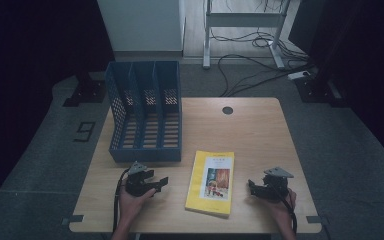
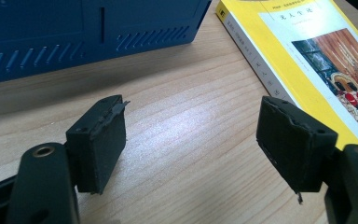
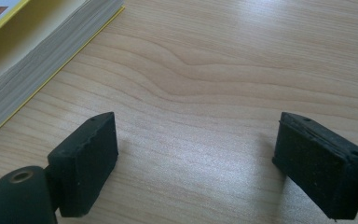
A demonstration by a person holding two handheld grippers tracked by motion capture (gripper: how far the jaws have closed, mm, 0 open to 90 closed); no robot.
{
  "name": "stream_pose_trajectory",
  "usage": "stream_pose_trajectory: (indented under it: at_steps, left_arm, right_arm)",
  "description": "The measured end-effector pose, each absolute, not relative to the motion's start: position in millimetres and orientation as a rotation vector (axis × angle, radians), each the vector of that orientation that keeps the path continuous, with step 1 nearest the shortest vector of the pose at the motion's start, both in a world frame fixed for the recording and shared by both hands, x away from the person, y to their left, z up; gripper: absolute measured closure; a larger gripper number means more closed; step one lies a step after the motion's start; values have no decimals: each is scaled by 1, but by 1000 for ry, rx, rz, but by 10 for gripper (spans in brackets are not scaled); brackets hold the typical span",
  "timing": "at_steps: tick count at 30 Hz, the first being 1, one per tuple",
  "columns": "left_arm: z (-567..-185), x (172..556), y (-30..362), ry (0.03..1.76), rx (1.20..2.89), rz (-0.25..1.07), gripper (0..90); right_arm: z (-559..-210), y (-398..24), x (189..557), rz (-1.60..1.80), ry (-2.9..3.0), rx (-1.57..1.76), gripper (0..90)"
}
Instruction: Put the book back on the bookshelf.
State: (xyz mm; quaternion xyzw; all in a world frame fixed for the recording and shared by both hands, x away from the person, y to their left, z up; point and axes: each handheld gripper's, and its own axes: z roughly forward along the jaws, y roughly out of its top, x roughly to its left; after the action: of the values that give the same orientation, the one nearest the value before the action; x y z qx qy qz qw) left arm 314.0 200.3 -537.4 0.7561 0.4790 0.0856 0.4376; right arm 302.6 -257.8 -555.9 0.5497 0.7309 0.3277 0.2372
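A yellow book (image 1: 211, 182) lies flat near the front of the wooden table (image 1: 250, 135), cover up with a picture on it. My left gripper (image 1: 156, 184) rests on the table to the book's left, open, nothing between its jaws. In the left gripper view the book (image 2: 307, 56) lies ahead to the right, spine toward me, and the gripper (image 2: 191, 140) stands open over bare wood. My right gripper (image 1: 252, 187) sits to the book's right, open and empty. In the right gripper view the gripper (image 3: 196, 149) stands open, with the book's page edge (image 3: 32, 56) at upper left.
A blue three-slot file holder (image 1: 145, 112) stands at the table's back left, its base (image 2: 88, 28) just beyond my left gripper. A round cable hole (image 1: 227, 110) sits at the back middle. Cables (image 1: 250, 70) and a desk frame lie on the floor behind.
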Motion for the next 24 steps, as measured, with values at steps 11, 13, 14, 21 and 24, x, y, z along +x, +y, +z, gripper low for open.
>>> stream_pose_trajectory:
  at_steps: [11,13,14,21,24]
  left_arm:
    - [-536,314,203,1201,1868,239,245]
    - [-536,317,204,1190,1851,230,246]
    - [-537,318,204,1196,1852,219,246]
    - [-534,318,203,1193,1848,241,247]
    - [-534,319,205,1200,1834,211,246]
  right_arm:
    - [-556,-260,302,909,2006,1501,145]
    - [-556,-260,301,903,2002,1505,146]
    - [-556,-260,301,899,1998,1507,146]
    - [-556,-262,300,898,1970,1532,158]
    - [-556,-262,300,897,1973,1529,156]
